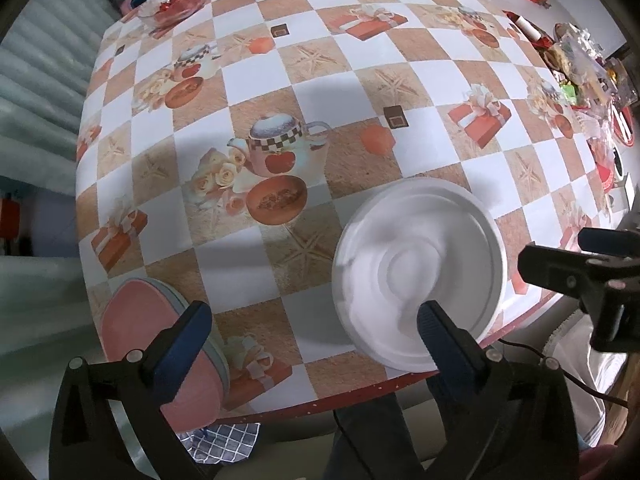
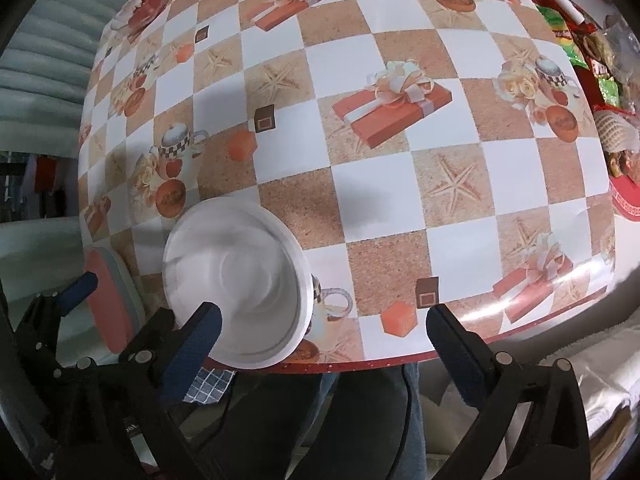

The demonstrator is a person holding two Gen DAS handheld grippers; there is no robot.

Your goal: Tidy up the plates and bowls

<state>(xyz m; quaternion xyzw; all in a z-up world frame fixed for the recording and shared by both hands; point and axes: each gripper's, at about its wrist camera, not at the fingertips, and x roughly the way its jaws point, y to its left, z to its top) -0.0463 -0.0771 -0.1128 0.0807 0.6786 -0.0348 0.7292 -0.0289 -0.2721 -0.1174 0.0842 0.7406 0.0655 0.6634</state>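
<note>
A white bowl (image 1: 416, 268) stands near the table's front edge; it also shows in the right wrist view (image 2: 236, 280). A pink plate with a pale rim (image 1: 160, 356) lies at the front left corner and shows in the right wrist view (image 2: 112, 300). My left gripper (image 1: 314, 326) is open and empty above the front edge, its right finger over the bowl's near rim. My right gripper (image 2: 324, 324) is open and empty, its left finger over the bowl's near rim. The right gripper also shows in the left wrist view (image 1: 580, 268).
The table (image 2: 380, 184) has a checked cloth printed with teapots and gift boxes. A glass bowl with red contents (image 1: 176, 0) stands at the far left. Snack packets and clutter (image 2: 600, 80) crowd the right side. A checked cloth (image 1: 228, 440) lies below the front edge.
</note>
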